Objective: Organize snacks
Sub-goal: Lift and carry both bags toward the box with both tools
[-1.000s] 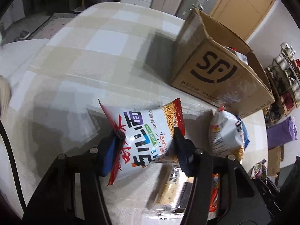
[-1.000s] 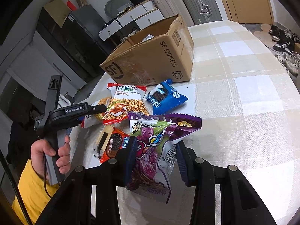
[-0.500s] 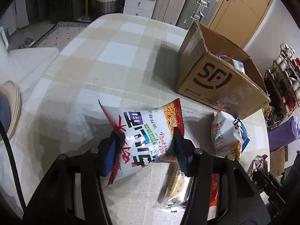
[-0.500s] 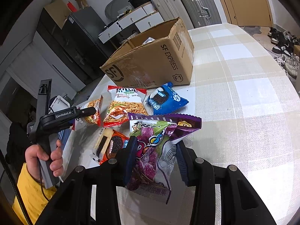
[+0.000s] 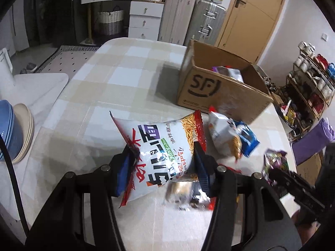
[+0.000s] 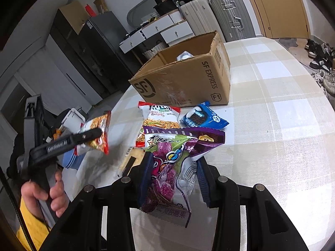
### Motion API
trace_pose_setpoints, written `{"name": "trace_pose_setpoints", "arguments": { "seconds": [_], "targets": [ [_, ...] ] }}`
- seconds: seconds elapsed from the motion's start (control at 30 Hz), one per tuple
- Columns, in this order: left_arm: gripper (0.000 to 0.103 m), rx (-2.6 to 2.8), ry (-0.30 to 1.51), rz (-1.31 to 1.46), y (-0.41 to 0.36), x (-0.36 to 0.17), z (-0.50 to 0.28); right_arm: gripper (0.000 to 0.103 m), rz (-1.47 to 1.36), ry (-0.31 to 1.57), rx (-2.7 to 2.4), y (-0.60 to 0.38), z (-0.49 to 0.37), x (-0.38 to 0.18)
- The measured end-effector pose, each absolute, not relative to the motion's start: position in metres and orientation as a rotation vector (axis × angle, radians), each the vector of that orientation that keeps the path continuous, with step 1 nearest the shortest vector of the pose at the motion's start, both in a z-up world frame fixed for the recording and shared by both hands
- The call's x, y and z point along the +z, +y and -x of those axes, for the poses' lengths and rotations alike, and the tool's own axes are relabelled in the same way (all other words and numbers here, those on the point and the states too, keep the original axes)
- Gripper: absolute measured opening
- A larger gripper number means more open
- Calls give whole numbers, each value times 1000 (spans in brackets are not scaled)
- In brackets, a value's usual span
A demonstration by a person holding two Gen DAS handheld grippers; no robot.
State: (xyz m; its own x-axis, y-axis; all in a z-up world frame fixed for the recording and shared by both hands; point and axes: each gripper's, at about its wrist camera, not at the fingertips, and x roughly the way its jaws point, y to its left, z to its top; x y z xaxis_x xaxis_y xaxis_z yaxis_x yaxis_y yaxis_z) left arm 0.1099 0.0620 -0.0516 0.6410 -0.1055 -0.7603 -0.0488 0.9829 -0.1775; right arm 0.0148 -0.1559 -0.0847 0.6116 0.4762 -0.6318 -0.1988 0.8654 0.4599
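The left gripper [image 5: 161, 167] is pinching a white-and-red noodle snack bag [image 5: 161, 148] between its pads, holding it clear of the checkered table [image 5: 117, 77] in the middle of the left wrist frame. The right gripper [image 6: 172, 177] is clamping a purple candy bag [image 6: 173, 163] at the bottom centre of its own frame. The open SF cardboard box [image 6: 184, 79] is sitting in the upper middle, with a blue cookie pack [image 6: 204, 119] and another noodle bag [image 6: 159, 119] lying just below it.

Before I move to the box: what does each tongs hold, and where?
Left tongs: white noodle-snack bag, pinched across its lower half. Right tongs: purple candy bag, pinched across its middle.
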Motion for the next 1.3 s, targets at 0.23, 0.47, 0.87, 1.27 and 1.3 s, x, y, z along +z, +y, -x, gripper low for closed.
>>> {"name": "trace_pose_setpoints", "arguments": {
  "seconds": [0.23, 0.47, 0.87, 1.27, 1.3],
  "targets": [
    [51, -49, 882, 196, 54, -59, -73, 40, -367, 792, 393, -154, -3, -78],
    [51, -69, 897, 198, 44, -71, -40, 40, -380, 793, 401, -150, 16, -77],
    [51, -86, 873, 223, 45, -55, -32, 40, -352, 767, 426, -136, 28, -65],
    [51, -151, 828, 218, 39, -10, -66, 40, -300, 697, 458, -138, -2, -21],
    [51, -154, 821, 217, 39, -4, -73, 40, -294, 691, 460, -139, -5, -16]
  ]
}}
